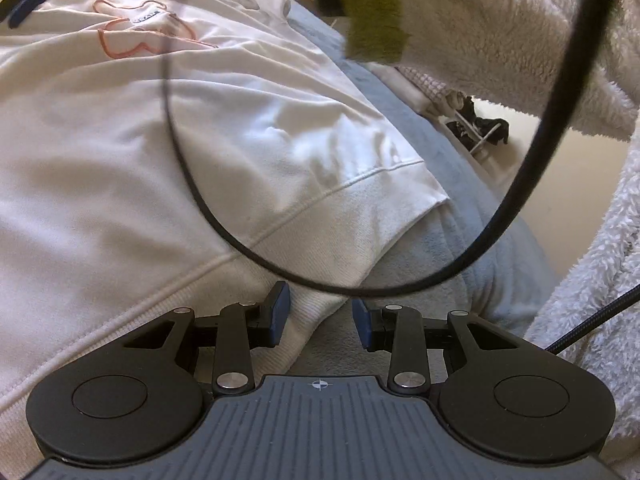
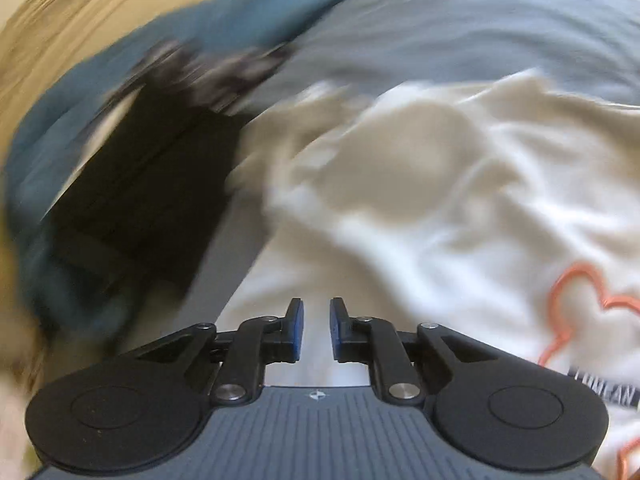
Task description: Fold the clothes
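Lying spread across a grey-blue bed cover [image 1: 452, 184], the white sweatshirt [image 1: 168, 152] shows its orange outline print [image 1: 132, 32] far from the left wrist camera, while its ribbed hem [image 1: 332, 208] runs to a corner just ahead of the left gripper [image 1: 320, 316]. That gripper's jaws stand wide apart and hold nothing, with the hem corner reaching in between them. The right gripper [image 2: 316, 328] hangs over the wrinkled white cloth with its jaws narrowed to a small gap, nothing seen between them. Its picture is smeared, so that gripper is probably moving fast, and a pinch made in such haste could catch a loose wrinkle instead of an edge, or nip the cover along with the cloth. A black cable [image 1: 256, 256] loops across the hem in the left view; closing there might trap it or drag it under a fold. A dark folded item [image 2: 148, 184] lies near the sweatshirt and could be swept aside. Whether any fold is already made, these views do not settle.
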